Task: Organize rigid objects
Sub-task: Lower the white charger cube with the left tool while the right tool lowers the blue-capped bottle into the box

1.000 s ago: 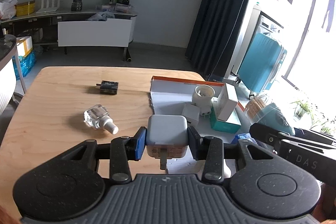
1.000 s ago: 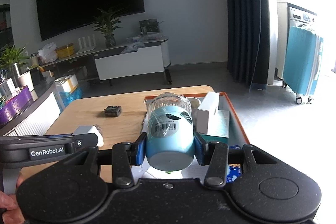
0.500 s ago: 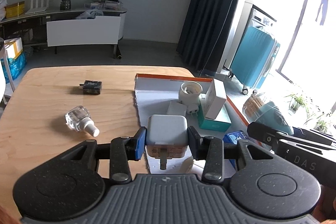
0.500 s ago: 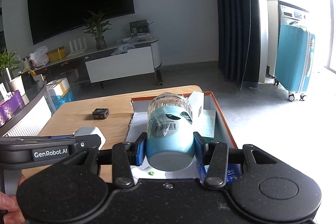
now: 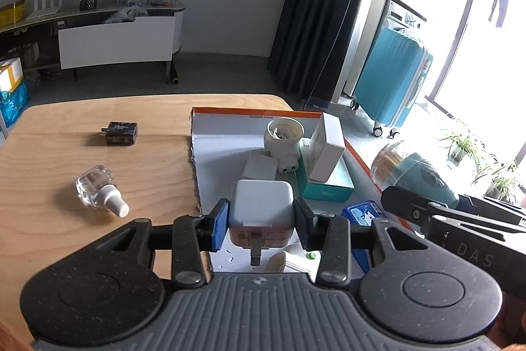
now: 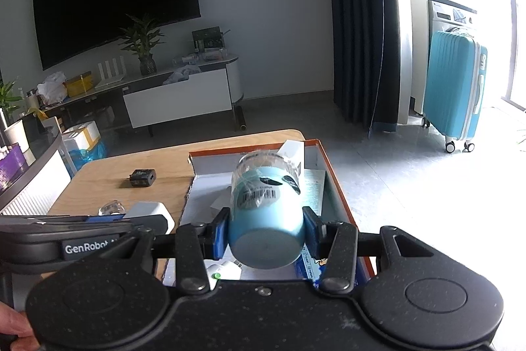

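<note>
Meanwhile, the white charger (image 5: 260, 203), clamped in the left gripper (image 5: 261, 221), is being carried over the orange-rimmed box (image 5: 230, 112); the blue cup (image 6: 265, 219) is being gripped by the right gripper (image 6: 264, 234).

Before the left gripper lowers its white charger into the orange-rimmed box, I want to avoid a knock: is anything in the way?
Partly. The white charger hangs over the box near its left wall, where bare floor shows. A white adapter lies just beyond it, and a small white item lies just below the left gripper.
</note>
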Action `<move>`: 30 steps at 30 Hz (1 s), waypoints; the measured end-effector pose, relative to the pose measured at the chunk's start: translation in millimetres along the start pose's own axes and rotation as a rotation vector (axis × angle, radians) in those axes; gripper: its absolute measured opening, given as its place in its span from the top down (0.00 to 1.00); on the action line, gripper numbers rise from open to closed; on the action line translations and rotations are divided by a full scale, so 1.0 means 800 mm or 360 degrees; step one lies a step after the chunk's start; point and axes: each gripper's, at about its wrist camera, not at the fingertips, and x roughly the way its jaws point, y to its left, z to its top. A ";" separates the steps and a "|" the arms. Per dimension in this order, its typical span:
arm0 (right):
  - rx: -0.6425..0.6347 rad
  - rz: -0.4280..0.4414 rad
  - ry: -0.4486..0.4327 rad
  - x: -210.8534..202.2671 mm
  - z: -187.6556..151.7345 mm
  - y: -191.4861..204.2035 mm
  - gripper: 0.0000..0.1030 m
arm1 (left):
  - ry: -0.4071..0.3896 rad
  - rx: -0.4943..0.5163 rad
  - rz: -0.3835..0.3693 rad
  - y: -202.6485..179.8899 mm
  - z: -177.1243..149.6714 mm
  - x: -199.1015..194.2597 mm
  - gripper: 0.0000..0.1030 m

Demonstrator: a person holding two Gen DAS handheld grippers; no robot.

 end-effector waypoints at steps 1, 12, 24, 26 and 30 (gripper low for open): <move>0.0001 -0.0002 0.0002 0.002 0.000 -0.001 0.47 | 0.0004 0.0002 -0.0001 -0.001 0.001 0.002 0.59; 0.0019 -0.0019 0.0037 0.014 -0.002 -0.005 0.47 | 0.0051 0.0009 -0.0010 -0.007 0.006 0.024 0.59; 0.0032 -0.0023 0.0094 0.037 -0.005 -0.010 0.47 | 0.0102 -0.0001 -0.0016 -0.008 0.008 0.044 0.59; 0.0032 -0.0021 0.0103 0.040 -0.005 -0.011 0.47 | 0.0110 0.0001 -0.0018 -0.008 0.010 0.048 0.59; 0.0033 -0.0015 0.0119 0.048 -0.005 -0.013 0.46 | 0.0125 0.0004 -0.0029 -0.009 0.011 0.056 0.59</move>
